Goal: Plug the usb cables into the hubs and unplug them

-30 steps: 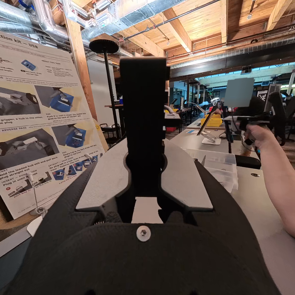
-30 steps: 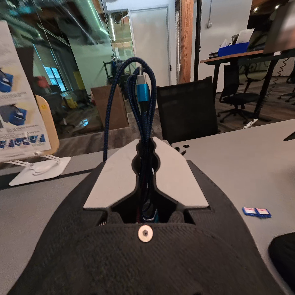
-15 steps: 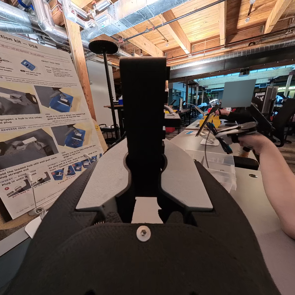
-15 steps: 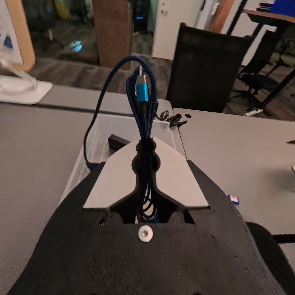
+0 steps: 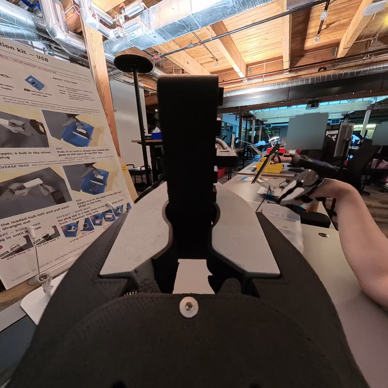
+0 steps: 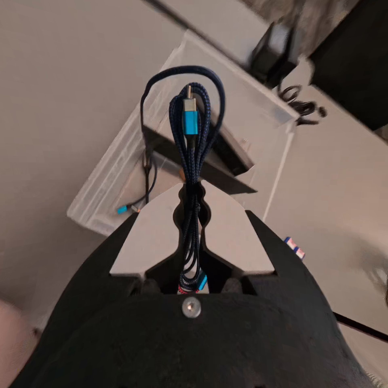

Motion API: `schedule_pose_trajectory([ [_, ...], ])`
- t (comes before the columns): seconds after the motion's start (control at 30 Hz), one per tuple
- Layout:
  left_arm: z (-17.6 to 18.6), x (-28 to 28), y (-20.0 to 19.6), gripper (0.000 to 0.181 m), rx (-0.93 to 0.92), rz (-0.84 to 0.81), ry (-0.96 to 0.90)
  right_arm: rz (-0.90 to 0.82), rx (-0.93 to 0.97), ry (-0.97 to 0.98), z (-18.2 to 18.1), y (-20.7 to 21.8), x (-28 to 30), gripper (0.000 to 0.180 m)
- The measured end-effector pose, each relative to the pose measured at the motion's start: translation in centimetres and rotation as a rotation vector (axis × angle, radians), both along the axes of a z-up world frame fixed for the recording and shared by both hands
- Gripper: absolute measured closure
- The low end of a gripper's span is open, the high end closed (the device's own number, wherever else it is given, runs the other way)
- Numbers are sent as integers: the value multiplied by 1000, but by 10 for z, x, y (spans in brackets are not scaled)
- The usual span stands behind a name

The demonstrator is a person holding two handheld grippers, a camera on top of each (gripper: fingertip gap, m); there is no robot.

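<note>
Left gripper (image 5: pixel 192 212): clenched on upright black hub (image 5: pixel 188 147). Right gripper (image 6: pixel 192 189): grasping bundled blue braided cable (image 6: pixel 190 168), above clear bin (image 6: pixel 100 189) on table (image 6: pixel 52 105).

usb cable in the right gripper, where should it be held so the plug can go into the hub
Grip the blue braided cable by its turquoise plug shell, coming from the flat sides, metal tip left free. The right gripper is shut on the folded bundle well below the plug, so the tip flops. The left gripper holds the black hub upright.

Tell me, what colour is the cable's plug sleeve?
Bright metallic blue plug sleeve on the dark blue braided USB cable; clearest in the right wrist view.
</note>
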State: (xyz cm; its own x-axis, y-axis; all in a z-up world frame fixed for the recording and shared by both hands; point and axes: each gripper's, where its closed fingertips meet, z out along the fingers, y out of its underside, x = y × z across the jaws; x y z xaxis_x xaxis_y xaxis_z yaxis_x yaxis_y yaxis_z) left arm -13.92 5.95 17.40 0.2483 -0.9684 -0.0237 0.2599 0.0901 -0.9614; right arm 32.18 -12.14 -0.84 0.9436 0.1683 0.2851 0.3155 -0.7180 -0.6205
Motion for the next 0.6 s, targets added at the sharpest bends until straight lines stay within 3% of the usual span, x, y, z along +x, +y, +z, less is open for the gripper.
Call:
schedule_pose_trajectory([
  [0.13,-5,5,-1,152,-21,-18,9,125,-181,82,-44,-19,1,170],
  [0.27,-7,11,-1,152,-11,-15,29,183,-237,149,-69,-16,8,169],
  [0.4,-5,18,-7,152,-13,-46,17,94,-251,183,-81,-2,19,166],
  [0.6,-7,24,-14,152,2,-58,41,206,-180,94,-77,17,14,164],
])
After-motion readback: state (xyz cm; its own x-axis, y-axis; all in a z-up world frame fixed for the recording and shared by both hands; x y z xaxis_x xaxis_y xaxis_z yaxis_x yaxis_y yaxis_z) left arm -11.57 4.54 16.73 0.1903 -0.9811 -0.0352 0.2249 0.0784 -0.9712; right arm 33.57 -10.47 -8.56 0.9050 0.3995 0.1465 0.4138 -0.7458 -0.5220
